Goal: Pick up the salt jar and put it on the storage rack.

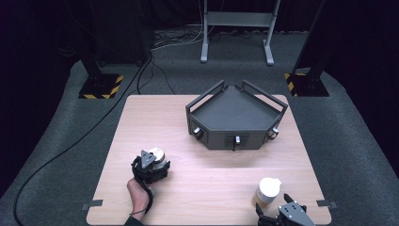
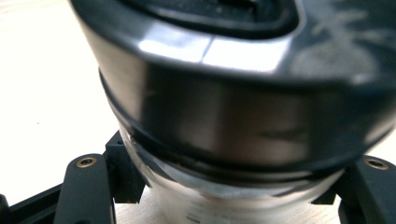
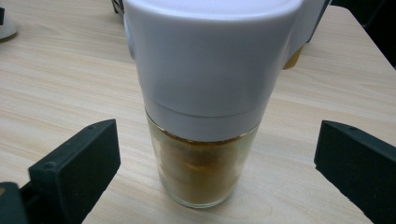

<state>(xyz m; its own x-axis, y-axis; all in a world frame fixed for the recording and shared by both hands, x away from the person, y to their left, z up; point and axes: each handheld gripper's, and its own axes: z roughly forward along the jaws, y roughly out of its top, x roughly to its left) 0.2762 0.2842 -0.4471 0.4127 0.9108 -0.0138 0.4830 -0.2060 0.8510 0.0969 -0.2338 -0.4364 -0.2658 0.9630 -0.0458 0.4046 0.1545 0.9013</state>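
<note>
Gripping a black-lidded jar [image 2: 224, 116], the left tongs [image 1: 151, 165] pinch its glass body below the lid; smooth glass, so slippery and breakable. Released, the right tongs [image 3: 215, 163] straddle a white-capped spice jar [image 3: 205, 107]; take it low on the glass.

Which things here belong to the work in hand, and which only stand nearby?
In the work:
black-lidded jar, clamped in the left gripper
white-lidded spice jar, between the open right gripper jaws

Nearby:
dark tray
floor cable

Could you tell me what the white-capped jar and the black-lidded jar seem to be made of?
White-capped jar: clear body, glass or hard plastic, brown powder visible through it; cap matte white, likely plastic.
Black-lidded jar: glossy black lid with bright reflections, probably plastic; see-through body below.
</note>
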